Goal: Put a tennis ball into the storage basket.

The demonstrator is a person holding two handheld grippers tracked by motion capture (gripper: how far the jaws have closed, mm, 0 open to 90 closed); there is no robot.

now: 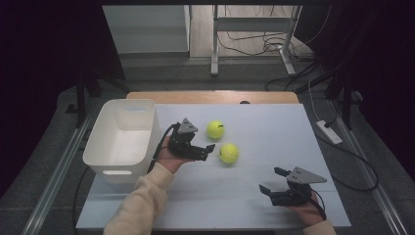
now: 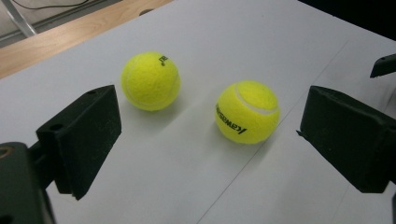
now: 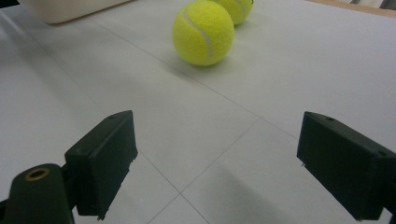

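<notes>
Jaws of the left gripper [image 1: 211, 148] gape wide and empty, the nearer tennis ball [image 1: 229, 152] just ahead; the right gripper [image 1: 273, 180], likewise spread and empty, probably sits farther off.

Two balls [image 1: 215, 129] [image 1: 229, 152] on table [image 1: 274, 127], right of bin [image 1: 122, 139].

Two tennis balls lie near the middle of the worktop [image 1: 274, 122]: the far ball [image 1: 215, 129] and the near ball [image 1: 229, 152], close together but apart. The left tool [image 1: 208, 144], jaws spread, sits just left of them. The white bin [image 1: 120, 142] blocks the left edge. Bare worktop lies between the near ball and the right tool [image 1: 273, 179], whose jaws are also spread.
</notes>
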